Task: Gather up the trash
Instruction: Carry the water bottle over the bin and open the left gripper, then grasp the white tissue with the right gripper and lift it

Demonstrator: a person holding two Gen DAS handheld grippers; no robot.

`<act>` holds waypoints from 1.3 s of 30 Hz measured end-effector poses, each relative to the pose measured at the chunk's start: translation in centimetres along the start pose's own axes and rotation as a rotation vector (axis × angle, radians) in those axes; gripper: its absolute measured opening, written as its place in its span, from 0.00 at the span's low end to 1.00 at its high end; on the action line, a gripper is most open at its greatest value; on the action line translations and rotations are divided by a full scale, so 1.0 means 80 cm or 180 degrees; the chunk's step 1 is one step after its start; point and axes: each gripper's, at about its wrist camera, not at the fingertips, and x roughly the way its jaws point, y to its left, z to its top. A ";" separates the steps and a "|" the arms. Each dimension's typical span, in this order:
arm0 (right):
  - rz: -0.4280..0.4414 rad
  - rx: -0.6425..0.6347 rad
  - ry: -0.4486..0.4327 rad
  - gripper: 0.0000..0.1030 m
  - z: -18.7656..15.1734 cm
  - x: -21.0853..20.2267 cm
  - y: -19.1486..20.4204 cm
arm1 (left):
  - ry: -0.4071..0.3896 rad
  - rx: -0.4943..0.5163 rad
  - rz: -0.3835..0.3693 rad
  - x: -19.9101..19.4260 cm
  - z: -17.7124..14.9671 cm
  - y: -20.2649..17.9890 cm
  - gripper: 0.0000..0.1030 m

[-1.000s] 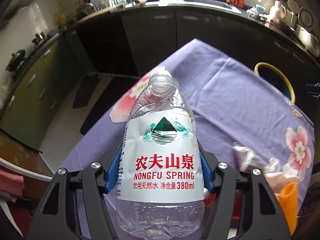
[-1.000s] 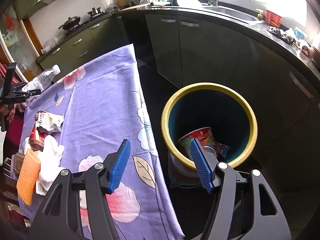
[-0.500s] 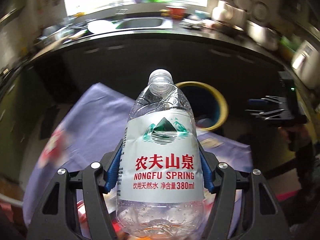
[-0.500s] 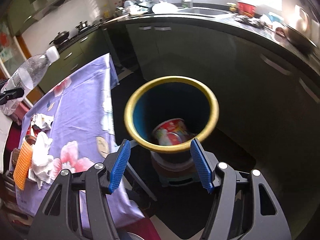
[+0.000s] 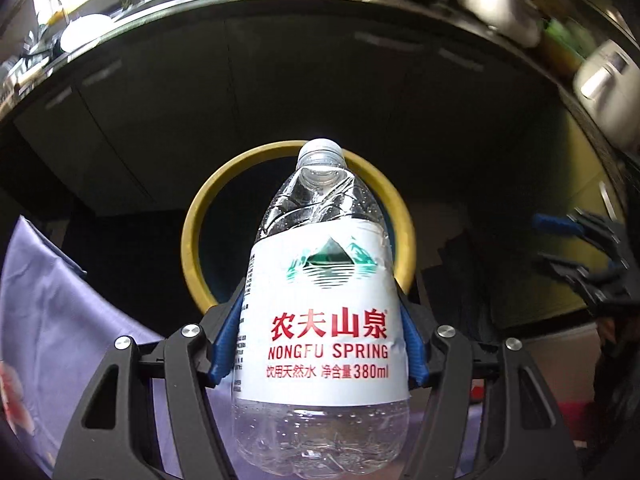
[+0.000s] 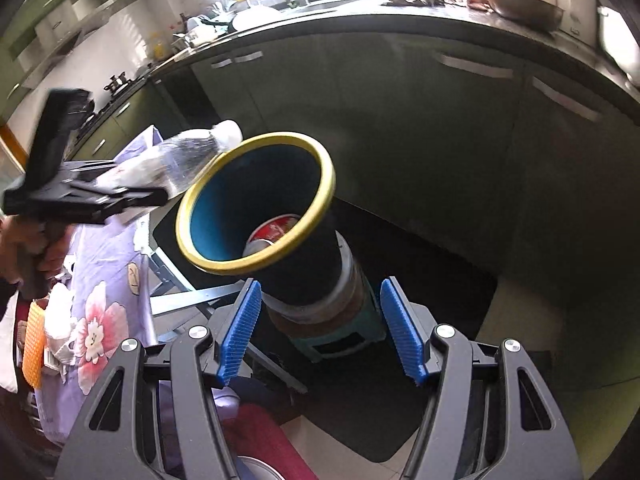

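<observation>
Bottle [image 5: 320, 320]: clear glossy plastic, creased, white paper-like label. Bin [image 6: 256, 208]: smooth yellow rim, matt blue inside. Bench cloth [image 6: 104, 272]: purple floral fabric. Tool pads [image 6: 240, 340]: ribbed blue plastic, lower centre.

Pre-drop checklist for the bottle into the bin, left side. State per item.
1. Grip: left gripper shut on the water bottle, blue fingers pressed on both sides of the label. Ok.
2. Aim: bottle cap points at the yellow-rimmed bin in the left wrist view. Ok.
3. Bottle over the opening: in the right wrist view the cap sits at the rim's near edge, not clearly past it. Cannot tell.
4. Room in the bin: a red cup lies at the bottom, space above it. Ok.
5. Right gripper open, empty, low beside the bin's base, off the drop path. Ok.
</observation>
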 end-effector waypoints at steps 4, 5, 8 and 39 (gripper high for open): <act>-0.0008 0.0017 0.0042 0.60 0.000 0.005 0.000 | -0.0076 -0.0128 0.0099 0.020 0.015 0.016 0.67; 0.0000 -0.0010 0.0051 0.60 0.000 0.006 0.004 | -0.0117 -0.0139 0.0105 0.015 0.016 0.018 0.67; 0.0034 -0.0094 0.0063 0.60 0.002 0.008 0.021 | -0.0258 -0.0113 0.0100 -0.020 0.010 0.015 0.67; 0.1537 -0.2504 0.0806 0.57 -0.101 0.062 0.465 | -0.1920 -0.2027 0.1569 -0.440 -0.488 -0.008 0.90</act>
